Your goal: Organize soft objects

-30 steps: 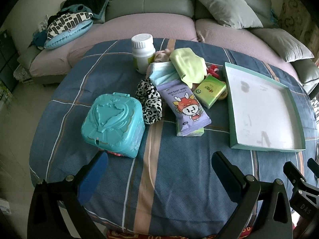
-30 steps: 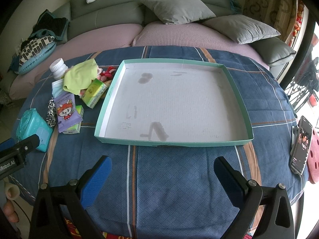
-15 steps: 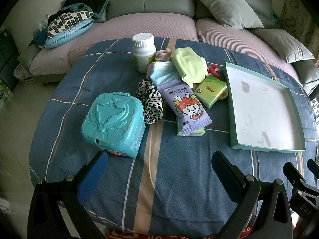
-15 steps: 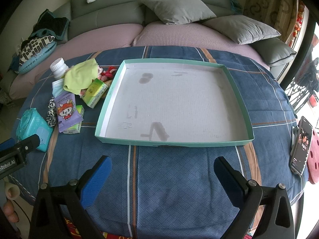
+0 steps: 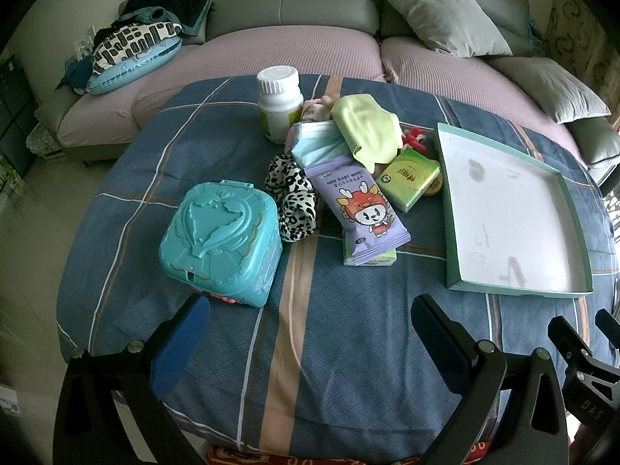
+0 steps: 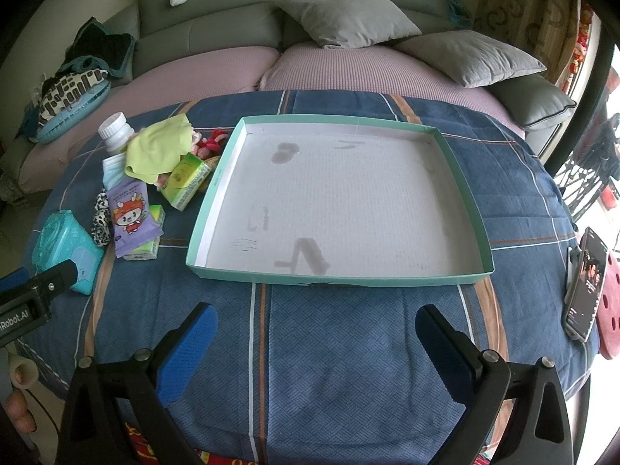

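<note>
A pile of small things lies left of a shallow green-rimmed tray (image 5: 449,209) (image 6: 217,182), whose white floor is bare. The pile holds a yellow-green cloth (image 5: 366,128) (image 6: 159,143), a blue face mask (image 5: 317,145), a leopard-print scrunchie (image 5: 290,193), a purple baby-wipes pack (image 5: 360,209) (image 6: 130,213), a green tissue pack (image 5: 409,178) (image 6: 186,178) and a red plush bit (image 5: 416,137). My left gripper (image 5: 306,333) hangs open above the cloth-covered table near its front edge. My right gripper (image 6: 314,345) is open too, in front of the tray.
A teal plastic case (image 5: 221,236) (image 6: 64,244) and a white pill bottle (image 5: 279,104) (image 6: 114,131) stand by the pile. A phone (image 6: 585,283) lies at the table's right edge. Behind the table (image 6: 348,348) is a sofa with grey cushions (image 6: 345,11).
</note>
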The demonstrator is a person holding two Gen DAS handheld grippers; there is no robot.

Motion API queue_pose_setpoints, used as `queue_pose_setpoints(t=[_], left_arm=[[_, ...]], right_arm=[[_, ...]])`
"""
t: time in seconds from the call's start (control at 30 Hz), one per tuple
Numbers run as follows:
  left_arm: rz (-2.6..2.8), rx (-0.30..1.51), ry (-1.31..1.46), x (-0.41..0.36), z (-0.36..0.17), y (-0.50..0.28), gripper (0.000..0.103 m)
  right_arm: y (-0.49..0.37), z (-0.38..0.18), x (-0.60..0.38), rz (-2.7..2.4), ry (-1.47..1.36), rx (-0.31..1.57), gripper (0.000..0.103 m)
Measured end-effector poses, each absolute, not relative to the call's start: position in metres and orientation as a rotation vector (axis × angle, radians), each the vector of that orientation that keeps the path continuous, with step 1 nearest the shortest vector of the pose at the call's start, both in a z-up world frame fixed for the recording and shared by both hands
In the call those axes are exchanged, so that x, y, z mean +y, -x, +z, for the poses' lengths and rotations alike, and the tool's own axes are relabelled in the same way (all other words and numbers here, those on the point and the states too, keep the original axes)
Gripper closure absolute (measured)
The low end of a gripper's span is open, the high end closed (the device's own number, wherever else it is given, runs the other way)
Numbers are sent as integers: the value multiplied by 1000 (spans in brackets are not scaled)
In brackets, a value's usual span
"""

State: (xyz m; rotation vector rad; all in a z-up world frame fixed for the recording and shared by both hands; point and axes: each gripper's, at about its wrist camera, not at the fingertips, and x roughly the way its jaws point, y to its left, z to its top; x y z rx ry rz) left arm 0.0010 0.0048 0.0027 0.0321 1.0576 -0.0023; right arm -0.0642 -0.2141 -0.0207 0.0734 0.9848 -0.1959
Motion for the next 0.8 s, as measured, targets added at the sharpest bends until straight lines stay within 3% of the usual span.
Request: queue_pose_setpoints(t=[0.43, 0.8], left_arm=[[-32, 1023, -2, 9, 24, -7, 0], [-16, 921, 65, 47, 69, -57, 0]], right_arm=[[58, -12, -208, -175, -58, 979, 0], [5, 44, -200, -111, -73, 849, 0]])
